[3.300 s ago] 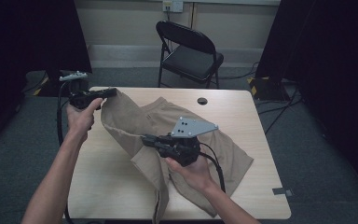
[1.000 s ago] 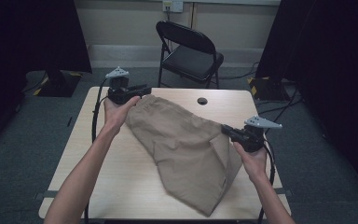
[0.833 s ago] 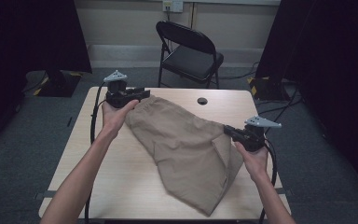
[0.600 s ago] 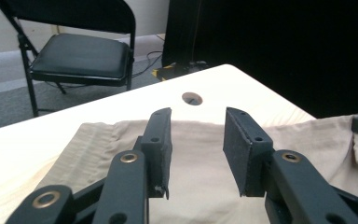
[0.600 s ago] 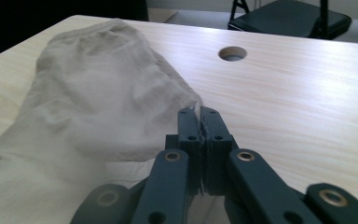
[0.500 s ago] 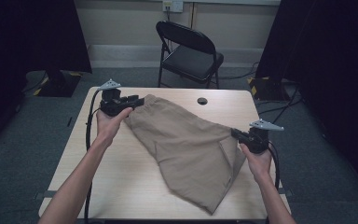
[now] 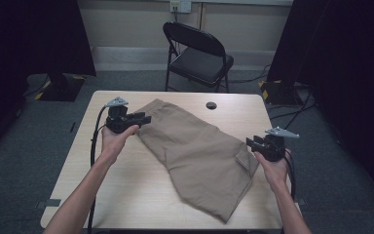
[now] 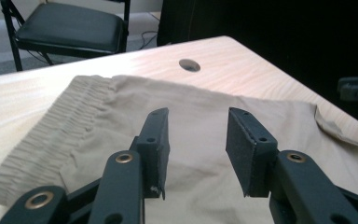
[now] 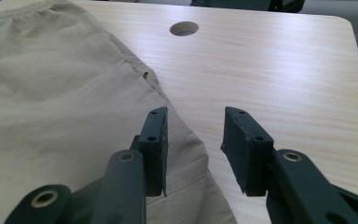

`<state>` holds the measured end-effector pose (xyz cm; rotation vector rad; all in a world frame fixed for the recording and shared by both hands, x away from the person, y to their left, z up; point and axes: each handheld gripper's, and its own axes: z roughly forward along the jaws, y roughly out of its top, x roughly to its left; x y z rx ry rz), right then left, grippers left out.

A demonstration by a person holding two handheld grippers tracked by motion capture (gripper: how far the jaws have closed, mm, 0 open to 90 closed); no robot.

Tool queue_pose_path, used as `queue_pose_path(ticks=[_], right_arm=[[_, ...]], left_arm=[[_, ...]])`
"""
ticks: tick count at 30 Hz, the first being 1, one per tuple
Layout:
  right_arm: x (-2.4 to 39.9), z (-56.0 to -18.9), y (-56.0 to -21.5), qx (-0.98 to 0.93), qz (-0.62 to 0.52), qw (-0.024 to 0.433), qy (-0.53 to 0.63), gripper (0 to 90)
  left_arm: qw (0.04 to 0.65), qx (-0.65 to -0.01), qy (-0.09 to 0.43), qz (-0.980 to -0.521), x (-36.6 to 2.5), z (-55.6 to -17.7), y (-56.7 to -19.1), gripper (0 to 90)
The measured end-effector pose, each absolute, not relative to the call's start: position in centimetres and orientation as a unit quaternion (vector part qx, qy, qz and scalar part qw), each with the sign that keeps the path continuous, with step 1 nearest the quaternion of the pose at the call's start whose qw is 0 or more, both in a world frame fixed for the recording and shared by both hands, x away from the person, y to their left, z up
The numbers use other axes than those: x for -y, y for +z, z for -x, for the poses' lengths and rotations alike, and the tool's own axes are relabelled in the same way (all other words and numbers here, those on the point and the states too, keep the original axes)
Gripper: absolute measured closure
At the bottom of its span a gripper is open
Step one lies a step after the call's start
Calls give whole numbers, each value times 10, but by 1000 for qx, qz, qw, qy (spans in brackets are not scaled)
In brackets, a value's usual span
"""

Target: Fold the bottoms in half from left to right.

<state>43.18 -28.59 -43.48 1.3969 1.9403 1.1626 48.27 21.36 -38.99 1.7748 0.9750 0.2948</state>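
Note:
A pair of khaki shorts lies flat on the wooden table, its elastic waistband toward the left hand. My left gripper hovers at the waistband end. Its jaws have just been opening and stand apart over the cloth, pinching nothing. My right gripper sits at the shorts' right edge by the pocket flap. Its jaws have just been opening too, and they are open above the hem with nothing gripped.
A round cable hole is in the table beyond the shorts. A black folding chair stands behind the table. Dark curtains hang at both sides. Bare wood lies to the right of the shorts.
Both hands have sunk and spread apart, laying the lifted shorts down flat. The right gripper's jaws, shut on the cloth before, now stand apart. The left jaws have widened.

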Motion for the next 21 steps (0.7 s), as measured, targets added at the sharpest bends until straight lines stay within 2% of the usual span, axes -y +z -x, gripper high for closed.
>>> queue_pose_path(ticks=[7, 13, 21], right_arm=[[269, -422, -437, -734, -475, 221, 433, 585], [238, -424, -452, -778, -423, 184, 427, 619], [221, -430, -472, -800, -415, 166, 401, 622]], left_arm=[[515, -410, 104, -746, -210, -474, -409, 600], [496, -403, 89, -764, -205, -464, -429, 604], [459, -404, 46, -790, -178, -473, -470, 674]])
